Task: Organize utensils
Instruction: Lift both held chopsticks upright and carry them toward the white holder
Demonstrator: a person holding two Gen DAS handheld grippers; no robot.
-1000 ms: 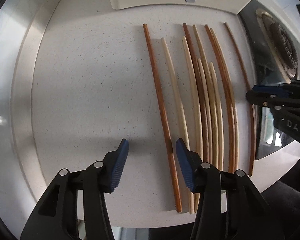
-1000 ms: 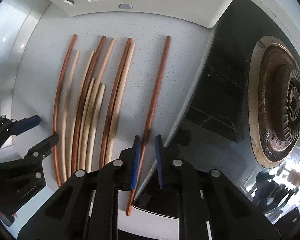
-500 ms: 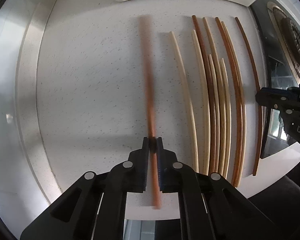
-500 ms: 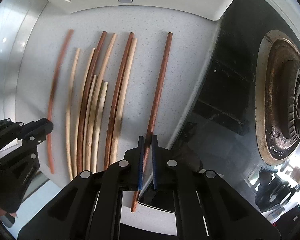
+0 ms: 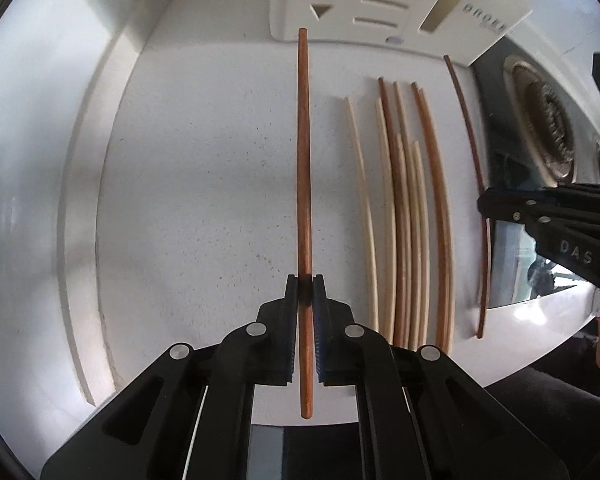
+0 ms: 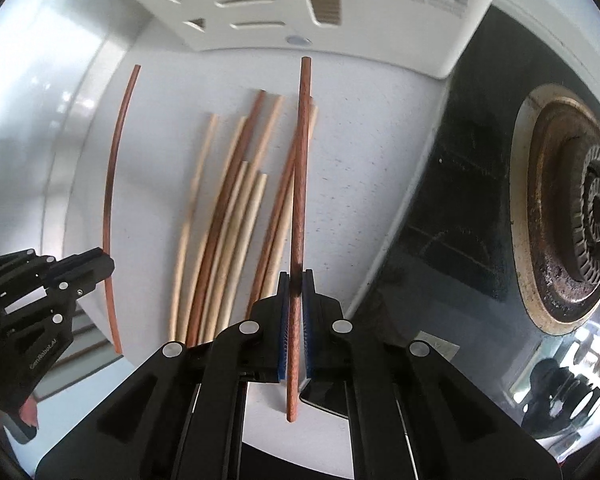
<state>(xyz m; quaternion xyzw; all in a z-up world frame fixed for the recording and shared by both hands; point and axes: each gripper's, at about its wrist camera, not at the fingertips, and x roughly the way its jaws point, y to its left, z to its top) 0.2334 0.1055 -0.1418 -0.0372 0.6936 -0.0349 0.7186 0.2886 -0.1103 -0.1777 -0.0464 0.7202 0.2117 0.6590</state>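
Left wrist view: the left gripper [image 5: 305,292] points forward over the worktop, its jaws clamped on a reddish-brown chopstick [image 5: 303,152] that runs straight ahead between the blue pads, its far tip reaching toward the white utensil holder [image 5: 384,4] and its near end sticking out behind the jaws; to the right the loose chopsticks [image 5: 404,216], pale and dark mixed, lie side by side on the speckled white countertop [image 5: 204,184]; farther right the right gripper [image 5: 496,204] comes in from the edge, a dark brown chopstick [image 5: 470,136] running through its tip; a steel sink rim [image 5: 84,184] curves along the left and a gas burner [image 5: 548,120] sits at the far right; a second ago these jaws stood wide apart above the row and this stick lay flat as its leftmost member; now it is gripped and apart from the row.

Right wrist view: the right gripper [image 6: 296,280] likewise has its jaws squeezed on the dark brown chopstick [image 6: 302,152], which is raised and crosses in front of the loose chopsticks [image 6: 228,208]; at lower left the left gripper [image 6: 96,268] carries the reddish-brown chopstick [image 6: 114,184]; the black glass hob [image 6: 452,184] with the gas burner [image 6: 580,208] fills the right, the white utensil holder [image 6: 380,12] the top; a second ago this stick lay on the countertop [image 6: 364,152] near the hob edge, the jaws not yet shut on it.
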